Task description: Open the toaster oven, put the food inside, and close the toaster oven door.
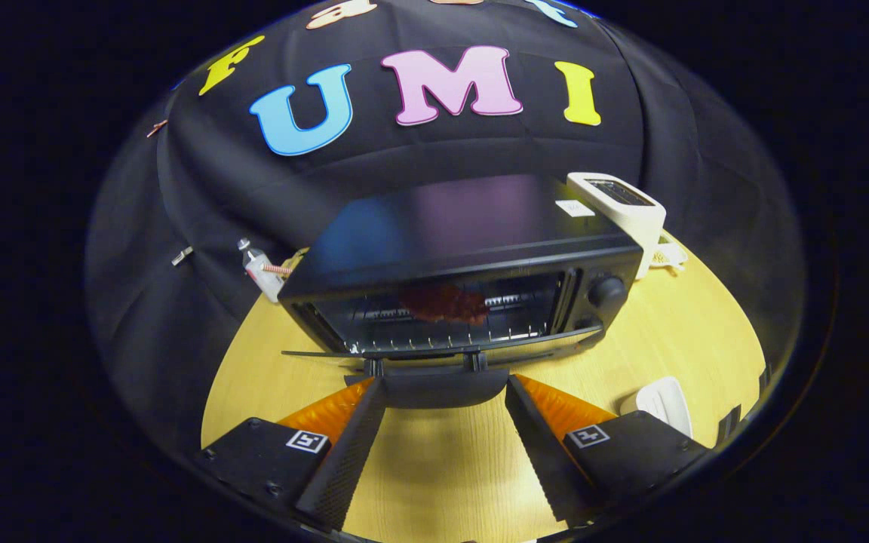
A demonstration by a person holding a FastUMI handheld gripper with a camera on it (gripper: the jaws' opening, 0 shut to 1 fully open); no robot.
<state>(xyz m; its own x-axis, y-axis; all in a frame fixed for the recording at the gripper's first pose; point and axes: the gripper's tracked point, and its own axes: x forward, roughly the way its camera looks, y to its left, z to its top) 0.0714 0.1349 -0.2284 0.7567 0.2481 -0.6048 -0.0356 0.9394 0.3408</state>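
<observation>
- With the door point(434, 348) lowered flat, the toaster oven point(465, 260) stands open on the bench point(434, 452), its cavity facing the gripper point(446, 385).
- Food point(446, 303): a dark reddish piece lies on the wire rack point(434, 320) inside the toaster oven, about mid-width. By judgement, the loading step is done.
- Door handle point(434, 388): the dark bar projects from the front edge of the lowered door, at the near side of the toaster oven.
- Fingers point(363, 430): spread apart and grasping nothing. Their tips sit at either end of the door handle, with bare bench between them. This stance likely serves to catch the handle and swing the door up; whether the tips touch it cannot be told.
- Control knobs point(606, 290): on the right front panel of the toaster oven, clear of the door path.
- White toaster point(619, 207): behind the right rear corner of the toaster oven.
- Small bottle point(259, 271): behind its left corner.
- White object point(664, 403): on the bench, right of and nearer than the toaster oven.
</observation>
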